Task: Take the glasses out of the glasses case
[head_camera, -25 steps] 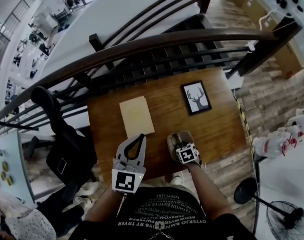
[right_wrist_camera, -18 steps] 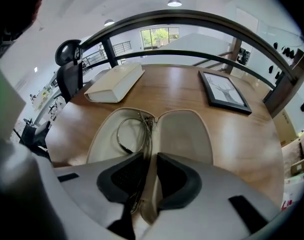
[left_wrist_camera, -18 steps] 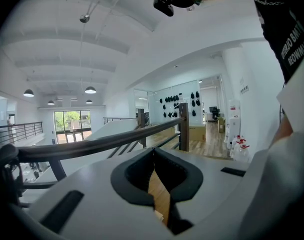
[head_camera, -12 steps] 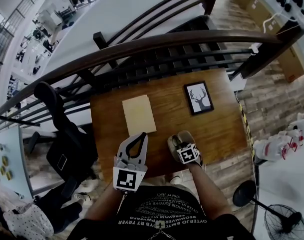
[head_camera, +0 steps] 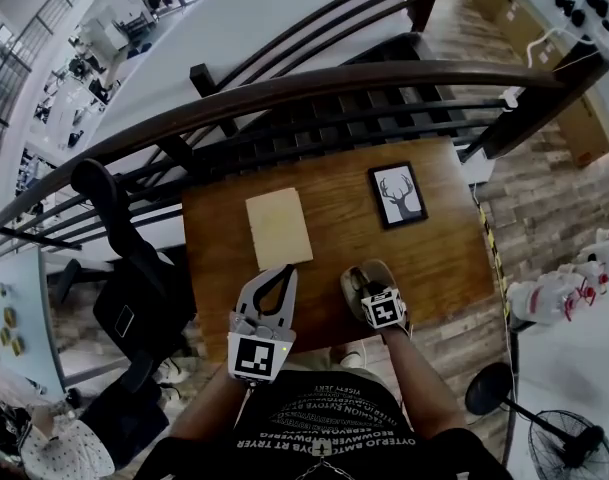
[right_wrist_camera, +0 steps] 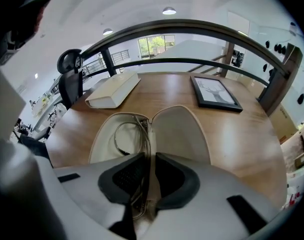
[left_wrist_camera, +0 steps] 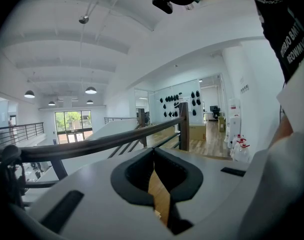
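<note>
The open case (right_wrist_camera: 179,131) sits near the bench's (right_wrist_camera: 241,134) front edge, low in the head view, with bare wood to its right. My right tongs (right_wrist_camera: 151,156) have just been closing and clamp the glasses (right_wrist_camera: 144,134) inside it. My left tongs (left_wrist_camera: 153,150) are together and empty. The book (right_wrist_camera: 114,90) hasn't shifted since a second ago.

In the right gripper view the glasses (right_wrist_camera: 144,134) and glasses case (right_wrist_camera: 179,131) are hidden at their near ends.
</note>
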The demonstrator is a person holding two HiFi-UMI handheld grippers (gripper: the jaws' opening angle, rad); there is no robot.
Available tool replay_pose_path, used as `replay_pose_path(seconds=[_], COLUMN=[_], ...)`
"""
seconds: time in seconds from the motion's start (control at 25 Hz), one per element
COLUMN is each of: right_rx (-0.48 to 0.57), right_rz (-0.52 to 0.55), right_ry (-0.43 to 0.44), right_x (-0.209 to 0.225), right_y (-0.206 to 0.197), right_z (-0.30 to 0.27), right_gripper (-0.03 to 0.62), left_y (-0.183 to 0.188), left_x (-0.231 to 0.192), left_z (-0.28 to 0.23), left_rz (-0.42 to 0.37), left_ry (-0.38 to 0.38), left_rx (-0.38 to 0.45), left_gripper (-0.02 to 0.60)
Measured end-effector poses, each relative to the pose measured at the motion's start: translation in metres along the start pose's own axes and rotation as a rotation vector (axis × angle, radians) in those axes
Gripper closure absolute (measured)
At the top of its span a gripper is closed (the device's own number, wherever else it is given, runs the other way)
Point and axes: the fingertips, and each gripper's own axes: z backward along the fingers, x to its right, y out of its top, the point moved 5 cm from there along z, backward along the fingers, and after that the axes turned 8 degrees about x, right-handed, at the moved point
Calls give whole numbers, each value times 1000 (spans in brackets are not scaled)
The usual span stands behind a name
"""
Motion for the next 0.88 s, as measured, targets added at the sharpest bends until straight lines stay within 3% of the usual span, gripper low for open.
replay_pose_path(seconds=[0.36, 0.56, 0.88], right_rx=[-47, -63, 16], right_rz=[37, 98, 7], right_ry=[21, 3, 6], right_x=[-2, -1, 0], right_y=[-5, -4, 4], right_z=[-5, -5, 7], right_gripper=[502, 562, 565], left_y=[-1, -2, -4], left_x=[2, 1, -3], left_z=[4, 5, 4], left_rz=[7, 2, -7], left_ry=[7, 8, 11], left_rx=[-6, -11, -26], left_gripper=[553, 552, 552])
